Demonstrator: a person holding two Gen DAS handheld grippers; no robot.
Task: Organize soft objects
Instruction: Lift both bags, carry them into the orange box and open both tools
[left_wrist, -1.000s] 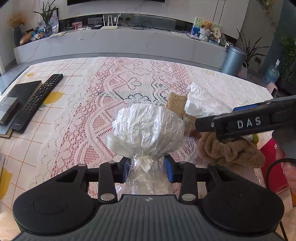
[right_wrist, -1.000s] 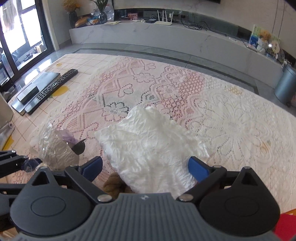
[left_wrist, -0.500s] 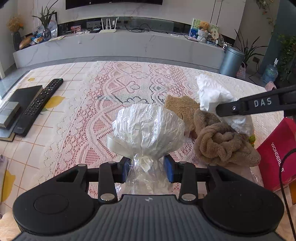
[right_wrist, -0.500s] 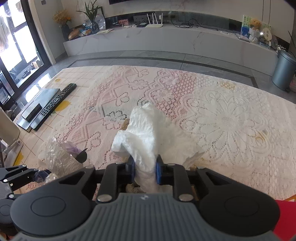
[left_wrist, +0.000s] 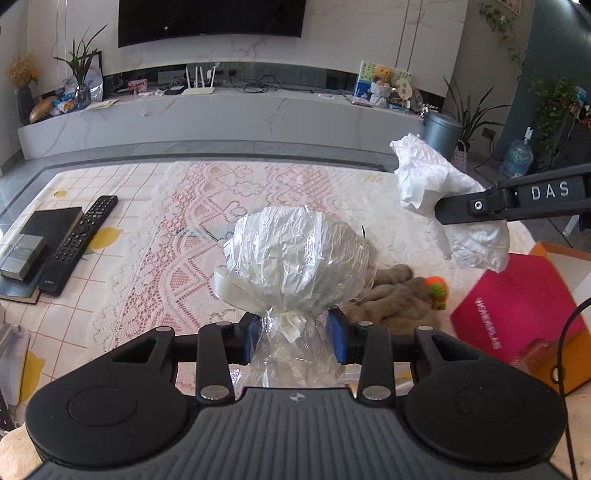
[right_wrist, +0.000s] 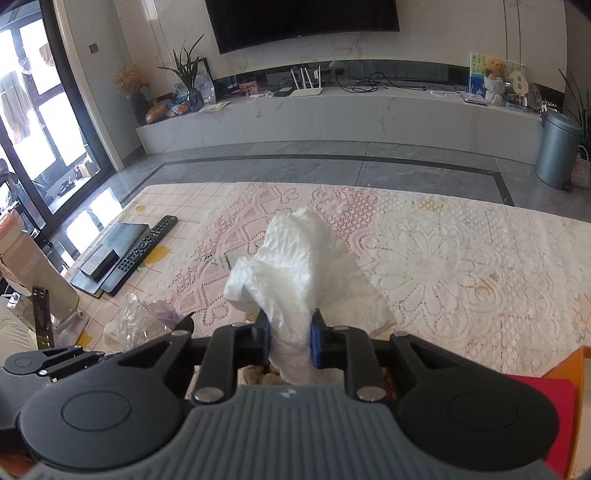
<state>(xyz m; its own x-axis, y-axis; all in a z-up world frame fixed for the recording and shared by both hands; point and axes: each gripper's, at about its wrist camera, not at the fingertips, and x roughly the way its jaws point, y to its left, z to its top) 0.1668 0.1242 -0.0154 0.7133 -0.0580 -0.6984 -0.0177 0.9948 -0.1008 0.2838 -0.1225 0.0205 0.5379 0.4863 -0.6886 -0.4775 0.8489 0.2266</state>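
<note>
Black remote (left_wrist: 79, 243): left on lace tablecloth (left_wrist: 192, 258)
Left gripper (left_wrist: 294, 339): pads pinch clear crinkly bag (left_wrist: 295, 258) at its tied neck, lifted
Brown plush (left_wrist: 395, 299): on cloth, beside bag
Right gripper (right_wrist: 290, 345): clamped narrow on white crumpled bag (right_wrist: 299, 258), raised above cloth

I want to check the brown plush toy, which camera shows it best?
The left wrist view: the brown plush toy lies on the lace cloth, partly hidden behind the clear wrapped bundle. The right wrist view shows only a tan sliver under the white bag.
</note>
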